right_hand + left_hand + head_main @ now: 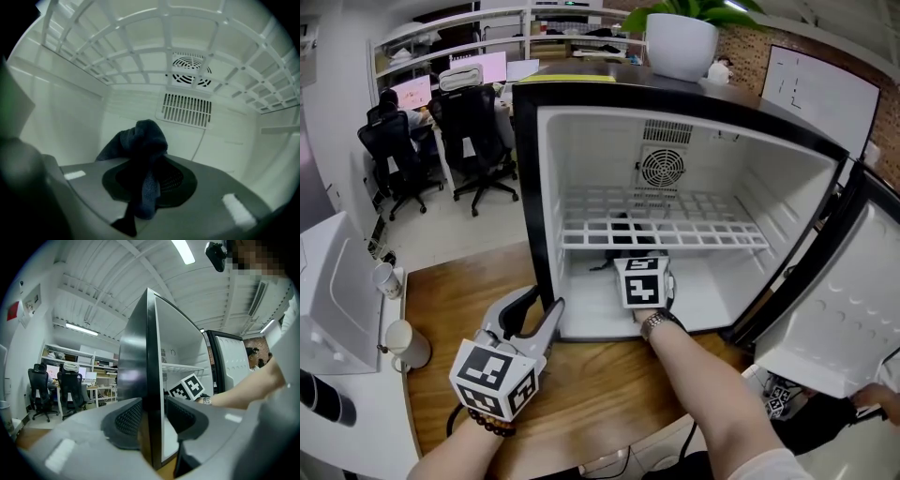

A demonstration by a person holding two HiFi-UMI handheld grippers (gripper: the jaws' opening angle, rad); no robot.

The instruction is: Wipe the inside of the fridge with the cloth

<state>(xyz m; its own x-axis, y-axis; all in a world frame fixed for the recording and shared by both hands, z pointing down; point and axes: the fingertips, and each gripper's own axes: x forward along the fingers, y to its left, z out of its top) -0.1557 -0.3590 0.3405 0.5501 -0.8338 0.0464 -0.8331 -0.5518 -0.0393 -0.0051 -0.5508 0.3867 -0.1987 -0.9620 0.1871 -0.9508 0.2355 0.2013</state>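
Right gripper (149, 176) clenched on dark blue cloth (143, 138); cloth bunched between jaws, end hanging out toward camera. Gripper inside fridge (528, 187), lower compartment, under white wire shelf (666, 223), facing rear vent (187, 110). Left gripper (546, 303) clamped on front edge of fridge's left wall. Door (834, 309) open at right.

Dark bead bracelet (492, 424) behind the grey left gripper (542, 302); metal watch (656, 323) behind the right gripper (149, 180); both carry black-and-white marker cubes (492, 375).
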